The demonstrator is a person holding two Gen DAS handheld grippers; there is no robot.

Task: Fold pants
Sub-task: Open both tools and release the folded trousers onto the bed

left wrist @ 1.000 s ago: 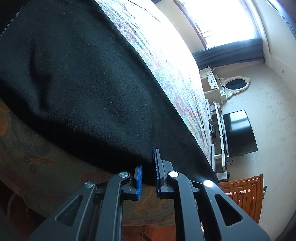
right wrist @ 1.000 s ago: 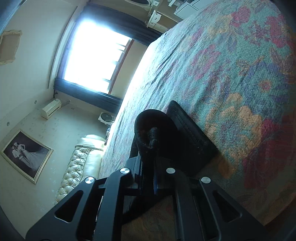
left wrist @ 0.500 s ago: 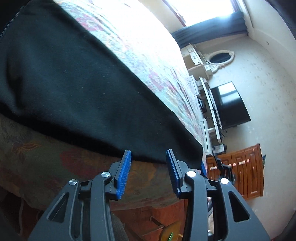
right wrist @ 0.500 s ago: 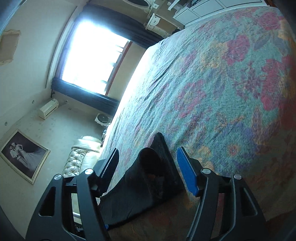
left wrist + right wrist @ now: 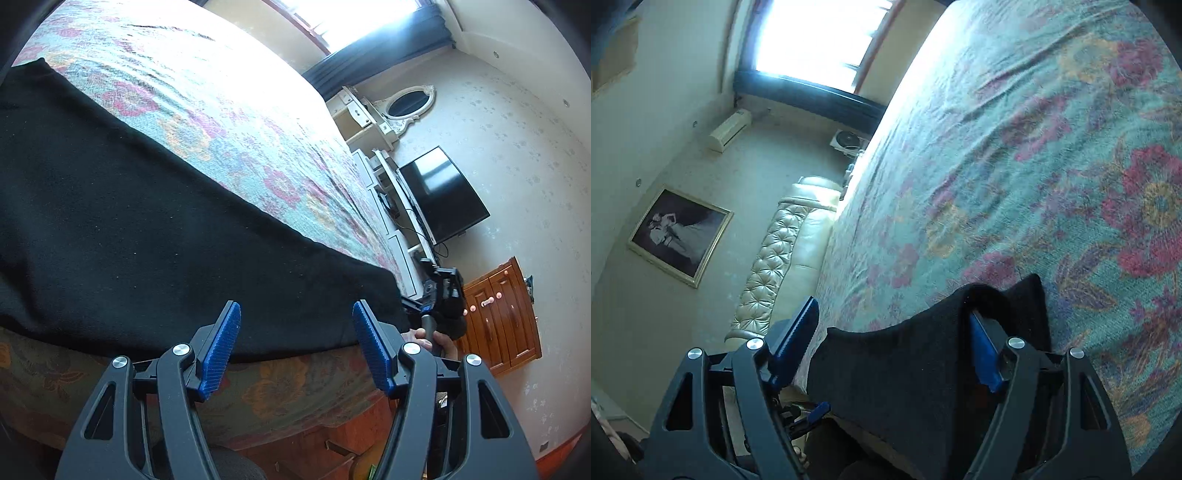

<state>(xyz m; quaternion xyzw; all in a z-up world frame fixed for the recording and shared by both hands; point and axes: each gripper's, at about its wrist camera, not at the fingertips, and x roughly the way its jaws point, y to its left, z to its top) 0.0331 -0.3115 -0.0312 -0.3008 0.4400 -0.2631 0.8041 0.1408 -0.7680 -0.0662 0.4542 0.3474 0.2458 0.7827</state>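
Two views, both dominated by the bed w/ floral bedspread [image 5: 236,122], filling upper left to centre of the left wrist frame and the whole right side of the right wrist frame [image 5: 1052,147]. Black pants [image 5: 147,236] lie flat on it, spread across the left and middle of the left wrist frame, lower edge along the mattress edge; in the right wrist frame one end of the pants [image 5: 905,373] sits bottom centre, slightly humped.

Left gripper [image 5: 295,347]: released, blue pads wide apart, hovering just off the pants' lower edge, nothing between them. Right gripper [image 5: 886,343]: also spread wide; pants fabric sits between the fingers and drapes over the right-hand pad, left-hand pad well clear of cloth, so not clenched on it.

Smaller stuff: TV [image 5: 443,195] right of centre, wooden cabinet [image 5: 502,314] lower right, oval mirror [image 5: 408,105] upper right. Right wrist frame: tufted headboard [image 5: 779,258] centre left, framed picture [image 5: 679,236] at left, AC unit [image 5: 729,129] upper left.
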